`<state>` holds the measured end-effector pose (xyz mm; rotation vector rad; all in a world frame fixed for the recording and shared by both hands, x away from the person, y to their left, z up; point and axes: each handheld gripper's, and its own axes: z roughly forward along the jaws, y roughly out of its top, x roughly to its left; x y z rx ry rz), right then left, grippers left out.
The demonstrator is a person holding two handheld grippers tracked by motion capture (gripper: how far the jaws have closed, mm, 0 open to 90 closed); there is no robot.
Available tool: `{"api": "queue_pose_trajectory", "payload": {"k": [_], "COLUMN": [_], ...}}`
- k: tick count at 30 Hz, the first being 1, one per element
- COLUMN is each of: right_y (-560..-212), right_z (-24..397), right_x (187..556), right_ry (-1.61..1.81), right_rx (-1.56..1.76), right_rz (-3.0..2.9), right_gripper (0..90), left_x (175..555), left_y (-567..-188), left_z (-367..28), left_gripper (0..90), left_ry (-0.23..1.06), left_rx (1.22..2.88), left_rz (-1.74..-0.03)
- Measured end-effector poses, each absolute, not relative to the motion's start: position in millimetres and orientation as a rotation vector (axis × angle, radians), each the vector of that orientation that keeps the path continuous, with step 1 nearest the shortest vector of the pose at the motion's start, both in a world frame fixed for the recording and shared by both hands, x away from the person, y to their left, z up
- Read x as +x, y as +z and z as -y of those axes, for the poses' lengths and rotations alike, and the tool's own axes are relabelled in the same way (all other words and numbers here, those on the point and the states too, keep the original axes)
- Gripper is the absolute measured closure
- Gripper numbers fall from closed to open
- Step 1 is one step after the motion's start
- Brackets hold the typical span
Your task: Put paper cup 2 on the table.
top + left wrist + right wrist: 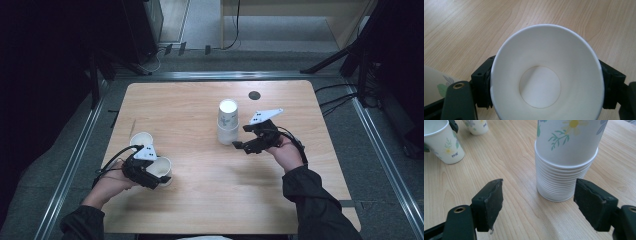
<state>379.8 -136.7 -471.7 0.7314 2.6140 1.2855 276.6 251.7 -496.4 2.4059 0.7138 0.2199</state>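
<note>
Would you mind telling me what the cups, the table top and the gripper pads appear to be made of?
The cup in the left gripper looks like thin matte white paper, with a rolled rim and a seam around the inserted base. The stack of cups looks the same, printed with flowers. The table looks like light wood or wood-grain laminate with a smooth, low sheen. The right gripper pads seem matte black rubber or foam, rough-edged.

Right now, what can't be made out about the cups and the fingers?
- Left gripper, high view: its body hides the fingers and most of the held cup.
- Held cup, left gripper view: bottom edge cuts off the near rim; whether the pads press it, cannot tell.
- Cup stack, right gripper view: top edge cuts off its upper cups.
- Third cup, high view: print too small.
</note>
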Motion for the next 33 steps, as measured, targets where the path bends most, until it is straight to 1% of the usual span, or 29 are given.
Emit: {"api": "queue_pose_trajectory", "payload": {"k": [4,9,14,17,21,28,33], "right_y": [-472,-472,-472,-472,-473,-473,-474], "right_z": [137,137,136,136,136,137,138], "right_x": [380,380,380,379,378,377,374], "right_ry": [1.282,1.280,1.277,1.272,1.266,1.259,1.249], "right_rx": [0.730,0.729,0.728,0.722,0.717,0.710,0.706], "right_rz": [-2.614,-2.617,-2.619,-2.625,-2.628,-2.634,-2.642], "right_gripper": [23.9,23.9,23.9,23.9,23.9,23.9,23.9], "left_x": [276,278,277,276,276,278,280], "left_y": [-497,-496,-493,-491,-486,-474,-459], "left_z": [-251,-252,-252,-251,-251,-253,-250], "left_gripper": [19.8,18.8,16.5,13.4,13.0,13.0,13.1], "left_ry": [0.222,0.191,0.221,0.222,0.243,0.271,0.282], "left_rx": [2.403,2.405,2.416,2.410,2.400,2.338,2.259], "left_rz": [-0.718,-0.749,-0.727,-0.705,-0.699,-0.739,-0.723]}}
